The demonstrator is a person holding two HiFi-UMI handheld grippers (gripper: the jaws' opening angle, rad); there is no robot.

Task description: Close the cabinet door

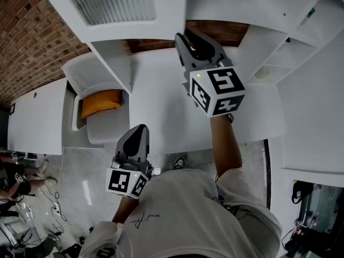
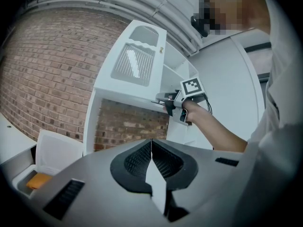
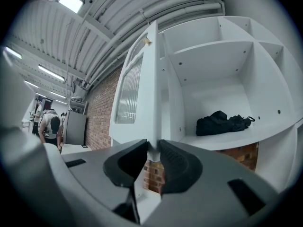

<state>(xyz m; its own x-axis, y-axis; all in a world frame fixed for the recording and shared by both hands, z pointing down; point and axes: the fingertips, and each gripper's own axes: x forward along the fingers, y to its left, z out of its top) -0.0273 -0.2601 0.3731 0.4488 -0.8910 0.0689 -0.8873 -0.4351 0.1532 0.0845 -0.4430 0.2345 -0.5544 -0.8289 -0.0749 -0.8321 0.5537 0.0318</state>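
At twelve o'clock of the head view, the right gripper [image 1: 185, 41] is clamped on the lower edge of the white cabinet door with ribbed glass panel [image 1: 115, 4], which stands open at eleven o'clock. At seven o'clock the left gripper [image 1: 141, 132] has its jaws pressed together, holding nothing.
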